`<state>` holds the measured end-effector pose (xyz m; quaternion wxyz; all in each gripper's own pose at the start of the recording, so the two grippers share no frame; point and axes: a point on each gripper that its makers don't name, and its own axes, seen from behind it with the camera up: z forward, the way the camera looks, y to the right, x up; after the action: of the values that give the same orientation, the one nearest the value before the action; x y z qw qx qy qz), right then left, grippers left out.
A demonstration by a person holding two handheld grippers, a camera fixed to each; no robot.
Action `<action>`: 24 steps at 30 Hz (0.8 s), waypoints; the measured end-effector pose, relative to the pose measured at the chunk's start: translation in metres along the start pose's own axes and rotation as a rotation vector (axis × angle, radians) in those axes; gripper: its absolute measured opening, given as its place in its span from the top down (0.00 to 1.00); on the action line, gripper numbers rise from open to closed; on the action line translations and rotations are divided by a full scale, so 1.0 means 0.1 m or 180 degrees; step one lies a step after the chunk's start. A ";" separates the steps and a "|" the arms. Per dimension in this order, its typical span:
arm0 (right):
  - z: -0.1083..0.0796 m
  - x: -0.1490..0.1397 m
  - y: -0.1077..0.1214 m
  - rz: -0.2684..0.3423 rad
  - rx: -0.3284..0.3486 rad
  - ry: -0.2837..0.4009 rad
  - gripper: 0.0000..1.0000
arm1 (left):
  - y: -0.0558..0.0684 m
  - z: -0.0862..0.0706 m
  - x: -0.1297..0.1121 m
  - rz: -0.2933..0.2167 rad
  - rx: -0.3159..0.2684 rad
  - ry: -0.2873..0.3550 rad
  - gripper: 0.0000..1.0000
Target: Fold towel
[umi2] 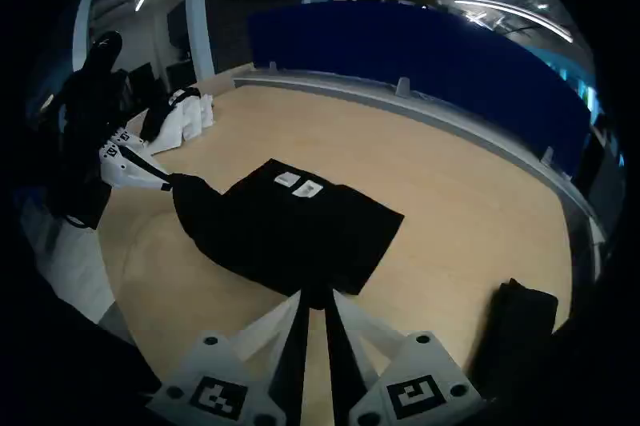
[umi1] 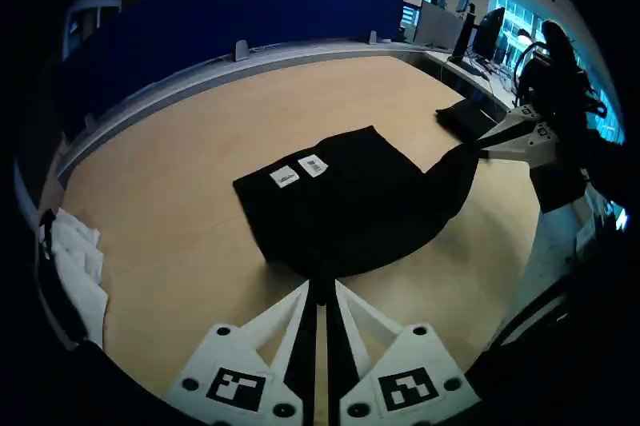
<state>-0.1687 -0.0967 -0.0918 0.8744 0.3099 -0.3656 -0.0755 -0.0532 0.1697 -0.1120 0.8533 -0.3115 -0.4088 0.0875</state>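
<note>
Towel: the black towel [umi1: 352, 202] is lying mostly flat in the middle of the wooden worktop [umi1: 200, 154], with two white labels [umi1: 298, 171] showing near its far side. Its near edge is lifting off the wood at both ends.
Left gripper: the left gripper [umi1: 320, 286] is pressing its fingers together on one near corner of the towel.
Right gripper: the right gripper [umi2: 318, 295] is pinching the other near corner the same way, with cloth draping from its tips.
Key relation: the towel is stretching away from both grippers toward the blue partition [umi1: 224, 18]. The held edge is running from one gripper across to the other, so by my judgement neither is sitting nearer the far side.
Pose: both grippers are pointing forward and slightly downward, low over the worktop, set well apart and angling in toward each other.
Next move, judged: the held edge is probably going over to the labelled side, both hands travelling together.
Also lying by: a stack of white cloths [umi1: 76, 266] and a dark bundle [umi2: 520, 314], both well apart from the towel.
</note>
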 end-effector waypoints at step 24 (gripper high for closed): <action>0.51 0.42 0.53 -0.0076 -0.0053 -0.0020 0.87 | -0.45 0.36 0.51 -0.0237 0.0111 -0.0125 0.93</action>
<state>-0.1785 -0.0945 -0.0075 0.8749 0.3066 -0.3639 -0.0900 -0.0520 0.1708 -0.0352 0.8531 -0.2794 -0.4353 0.0689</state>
